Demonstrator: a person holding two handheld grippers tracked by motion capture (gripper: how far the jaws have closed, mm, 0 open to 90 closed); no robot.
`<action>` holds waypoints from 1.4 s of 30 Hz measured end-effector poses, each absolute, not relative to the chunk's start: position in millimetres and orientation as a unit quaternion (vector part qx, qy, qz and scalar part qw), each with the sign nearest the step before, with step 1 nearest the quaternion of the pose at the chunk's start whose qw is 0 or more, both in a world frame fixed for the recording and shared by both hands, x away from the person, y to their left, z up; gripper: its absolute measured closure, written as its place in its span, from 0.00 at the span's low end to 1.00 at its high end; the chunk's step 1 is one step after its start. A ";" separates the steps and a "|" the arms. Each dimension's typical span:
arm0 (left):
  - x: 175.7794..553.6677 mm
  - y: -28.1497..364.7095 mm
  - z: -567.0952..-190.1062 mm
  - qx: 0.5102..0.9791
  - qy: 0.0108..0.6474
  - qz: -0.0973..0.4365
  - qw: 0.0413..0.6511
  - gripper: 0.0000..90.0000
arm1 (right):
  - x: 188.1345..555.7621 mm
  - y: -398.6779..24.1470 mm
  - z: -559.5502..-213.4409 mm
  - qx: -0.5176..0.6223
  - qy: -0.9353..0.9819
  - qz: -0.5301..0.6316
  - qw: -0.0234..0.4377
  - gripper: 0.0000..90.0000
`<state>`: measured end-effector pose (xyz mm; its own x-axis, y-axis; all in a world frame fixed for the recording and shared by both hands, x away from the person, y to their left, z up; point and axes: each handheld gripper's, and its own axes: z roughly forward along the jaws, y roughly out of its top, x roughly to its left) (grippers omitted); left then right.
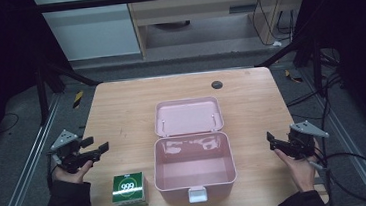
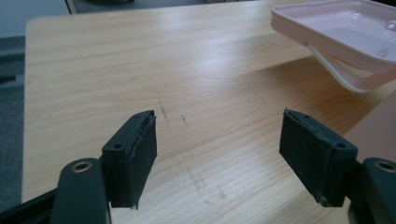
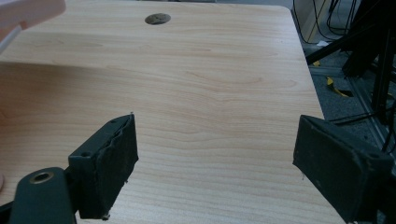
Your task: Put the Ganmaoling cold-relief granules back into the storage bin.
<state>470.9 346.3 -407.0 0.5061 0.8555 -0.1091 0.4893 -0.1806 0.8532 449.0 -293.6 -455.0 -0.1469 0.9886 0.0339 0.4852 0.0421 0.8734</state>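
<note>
Wood table point(image 1: 121, 108): L gripper point(image 1: 94, 147) & R gripper point(image 1: 274, 142) held level at edges, fingers spread, nothing between.

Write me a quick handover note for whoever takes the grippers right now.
Left gripper: jaws open, nothing between them, at the table's left edge.
Right gripper: jaws open, nothing between them, near the right edge.
Pink box: centre of the table, lid swung fully back, inside bare.
Green carton: upright on the table, left of the box, near the front edge, untouched.
Done: the box is open.
Left, most likely: left gripper picks up the carton, sets it in the box, then the lid gets closed.
</note>
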 end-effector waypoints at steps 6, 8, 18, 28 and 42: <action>462.1 345.3 -379.1 0.776 0.398 0.209 0.443 0.30 | 448.4 -292.2 -453.7 0.563 0.651 0.394 0.322 0.16; 461.4 345.2 -376.5 0.781 0.390 0.204 0.443 0.29 | 448.0 -290.9 -453.9 0.562 0.653 0.392 0.322 0.16; 455.4 343.6 -367.9 0.834 0.329 0.161 0.412 0.28 | 448.1 -288.0 -455.9 0.551 0.668 0.381 0.324 0.14; 449.4 326.7 -371.9 0.885 0.253 0.112 0.375 0.25 | 448.4 -288.0 -457.6 0.545 0.673 0.384 0.322 0.13; 443.8 304.2 -373.1 0.927 0.186 0.080 0.316 0.21 | 450.3 -286.3 -460.9 0.535 0.688 0.378 0.312 0.11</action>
<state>443.8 304.2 -373.1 0.9177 0.3962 0.0303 0.2950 -0.7303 0.6161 450.3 -286.3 -460.9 -0.2326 0.9722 -0.0255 0.5005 0.1421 0.8540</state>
